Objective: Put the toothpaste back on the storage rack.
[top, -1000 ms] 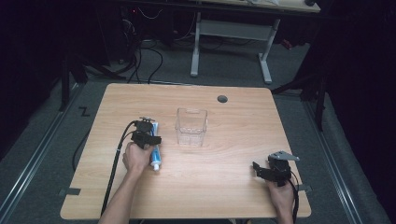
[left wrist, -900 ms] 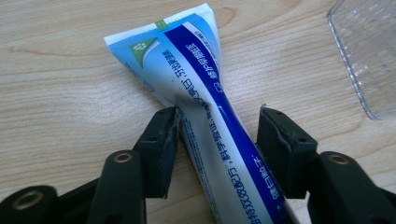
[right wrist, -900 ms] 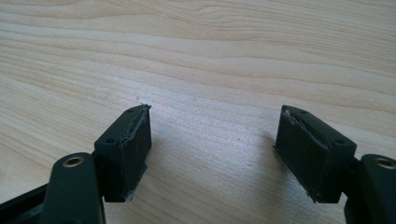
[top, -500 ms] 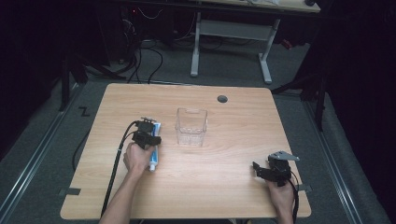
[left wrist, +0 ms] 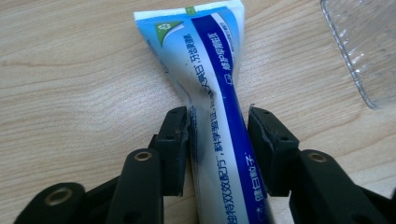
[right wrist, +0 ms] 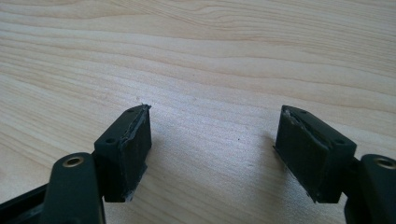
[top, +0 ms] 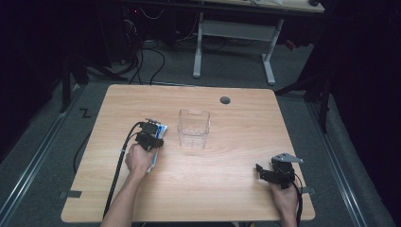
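Toothpaste tube (left wrist: 219, 116) is what the left gripper (left wrist: 218, 140) is working on rn: white and light blue w/ a dark blue stripe running down it, white Chinese text, a little green recycling mark near the flat crimped end. It's lying flat on the table (top: 227, 189), left of centre, just left of the clear plastic container (top: 193, 128), near it but not touching afaict. Jaws have just been closing in on the tube, which sits between them; left pad looks right up against it, the right one has a sliver of gap, so not clamped yet imo. In the high view the left hand (top: 140, 160) covers most of the tube.

Right gripper (top: 275, 174) sits by the front right corner, jaws wide apart w/ nothing but bare wood between them.

Table is light wood grain, round cable hole (top: 225, 100) near the back edge. Room's dark, grey carpet, cables on the floor, another desk w/ white legs (top: 198, 42) behind.
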`<state>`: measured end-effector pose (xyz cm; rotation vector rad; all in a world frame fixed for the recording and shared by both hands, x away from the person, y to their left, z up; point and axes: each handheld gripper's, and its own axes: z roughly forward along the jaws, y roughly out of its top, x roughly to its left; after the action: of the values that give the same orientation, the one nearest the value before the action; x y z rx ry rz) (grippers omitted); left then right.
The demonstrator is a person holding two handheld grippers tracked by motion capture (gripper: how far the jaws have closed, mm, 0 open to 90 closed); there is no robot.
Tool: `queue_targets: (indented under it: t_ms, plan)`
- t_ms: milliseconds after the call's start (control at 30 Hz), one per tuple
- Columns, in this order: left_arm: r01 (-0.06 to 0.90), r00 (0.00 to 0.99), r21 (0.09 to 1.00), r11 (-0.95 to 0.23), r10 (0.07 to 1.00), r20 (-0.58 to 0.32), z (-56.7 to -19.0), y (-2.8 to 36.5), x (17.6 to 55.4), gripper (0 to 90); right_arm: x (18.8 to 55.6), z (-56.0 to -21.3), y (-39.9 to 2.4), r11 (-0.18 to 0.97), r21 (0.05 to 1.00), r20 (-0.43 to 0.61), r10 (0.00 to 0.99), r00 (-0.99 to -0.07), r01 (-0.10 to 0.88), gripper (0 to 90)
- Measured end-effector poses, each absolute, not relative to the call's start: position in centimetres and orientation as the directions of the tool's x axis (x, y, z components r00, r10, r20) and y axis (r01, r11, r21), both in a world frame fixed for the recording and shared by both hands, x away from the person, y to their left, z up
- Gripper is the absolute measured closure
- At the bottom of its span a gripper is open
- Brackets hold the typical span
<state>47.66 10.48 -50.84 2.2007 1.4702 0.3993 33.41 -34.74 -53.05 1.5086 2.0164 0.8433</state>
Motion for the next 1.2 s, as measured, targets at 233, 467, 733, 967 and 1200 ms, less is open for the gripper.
queue_targets:
  t_ms: [233,467,733,967,1200]
  plan:
    - [0.787,0.398,0.521,-0.330,0.917,-0.020,-50.8,10.6,47.7,63.5,33.4,-53.1,-34.7,0.202,0.720,-0.015,0.961,-0.276,0.664,26.5]
    - [0.774,0.418,0.531,-0.344,0.908,-0.020,-50.6,10.6,47.5,67.6,33.4,-53.0,-34.7,0.201,0.719,-0.014,0.961,-0.276,0.665,26.5]
    - [0.781,0.427,0.536,-0.320,0.900,-0.086,-50.4,11.2,47.4,69.9,33.4,-53.0,-34.7,0.202,0.719,-0.014,0.961,-0.276,0.665,26.5]
    - [0.769,0.450,0.543,-0.338,0.889,-0.084,-50.2,11.2,46.9,70.7,33.4,-53.0,-34.7,0.202,0.719,-0.014,0.961,-0.276,0.665,26.5]
    - [0.754,0.466,0.558,-0.345,0.880,-0.085,-49.7,11.3,46.5,71.0,33.4,-53.0,-34.7,0.202,0.720,-0.015,0.961,-0.277,0.664,26.5]
